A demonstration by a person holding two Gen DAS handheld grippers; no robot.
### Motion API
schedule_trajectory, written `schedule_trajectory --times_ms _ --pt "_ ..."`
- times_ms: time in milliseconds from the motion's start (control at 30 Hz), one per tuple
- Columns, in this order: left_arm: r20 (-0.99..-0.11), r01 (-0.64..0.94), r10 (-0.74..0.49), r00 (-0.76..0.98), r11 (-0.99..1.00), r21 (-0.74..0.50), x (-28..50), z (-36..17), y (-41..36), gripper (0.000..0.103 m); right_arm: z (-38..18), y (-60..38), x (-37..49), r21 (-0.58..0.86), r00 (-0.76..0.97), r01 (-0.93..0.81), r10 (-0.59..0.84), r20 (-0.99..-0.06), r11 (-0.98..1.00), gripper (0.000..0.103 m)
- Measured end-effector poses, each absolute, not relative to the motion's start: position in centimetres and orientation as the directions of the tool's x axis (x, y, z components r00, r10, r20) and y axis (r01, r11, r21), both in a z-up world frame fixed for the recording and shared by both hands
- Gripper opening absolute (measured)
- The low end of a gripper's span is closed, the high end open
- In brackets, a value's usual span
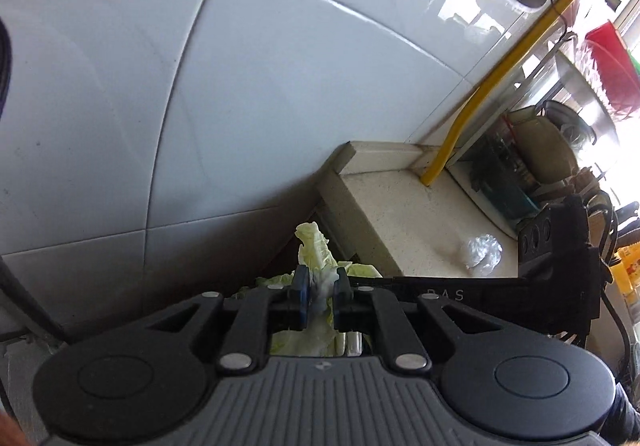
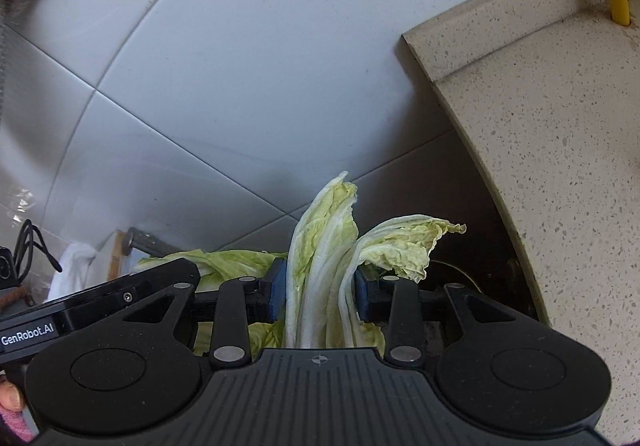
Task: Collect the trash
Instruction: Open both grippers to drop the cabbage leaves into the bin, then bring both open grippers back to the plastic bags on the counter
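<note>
My left gripper [image 1: 320, 288] is shut on a pale green cabbage leaf [image 1: 314, 246] that sticks up between its blue pads, beside the end of the counter. My right gripper [image 2: 320, 292] is shut on a thicker bunch of cabbage leaves [image 2: 324, 246], white ribs upright and leafy tips curling right. More cabbage leaves [image 2: 232, 260] lie below and to the left. The other gripper's black body [image 2: 80, 306] shows at the left of the right wrist view. A crumpled clear plastic scrap [image 1: 482, 250] lies on the counter.
A speckled beige counter [image 1: 404, 214] [image 2: 560, 150] ends at the right, with a white tiled wall [image 1: 240, 86] behind. A yellow pipe [image 1: 492, 82] runs up from the counter. Jars and a red basket [image 1: 608, 62] crowd the far right. A white cloth [image 2: 74, 266] sits low left.
</note>
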State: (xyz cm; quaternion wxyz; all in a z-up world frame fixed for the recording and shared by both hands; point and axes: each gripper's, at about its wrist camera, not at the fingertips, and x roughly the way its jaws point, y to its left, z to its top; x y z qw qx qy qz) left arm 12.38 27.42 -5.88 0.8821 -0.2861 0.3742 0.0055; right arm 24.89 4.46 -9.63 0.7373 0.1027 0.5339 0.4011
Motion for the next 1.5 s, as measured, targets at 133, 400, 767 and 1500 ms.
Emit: schedule_trajectory --times_ms 133,400,767,1500 --pt "-0.691 -0.233 -0.185 0.698 0.855 -0.464 13.0 -6.8 26.9 0.024 -11.2 5.4 25.3 0.561 0.101 -0.465 0.67 -0.735 0.685 0.051" --pt "-0.698 -0.254 -0.17 0.696 0.85 -0.461 12.7 -7.0 27.2 0.031 -12.9 5.6 25.2 0.561 0.082 -0.438 0.652 -0.753 0.703 0.06" --pt "-0.677 -0.214 -0.168 0.717 0.871 -0.443 11.4 -4.8 25.9 0.031 -10.4 4.7 24.2 0.596 0.086 -0.454 0.698 -0.711 0.663 0.062" --pt "-0.632 0.225 -0.396 0.666 0.915 -0.335 18.5 0.1 11.4 0.049 -0.4 -19.6 16.3 0.303 0.573 -0.27 0.406 -0.712 0.914 0.08"
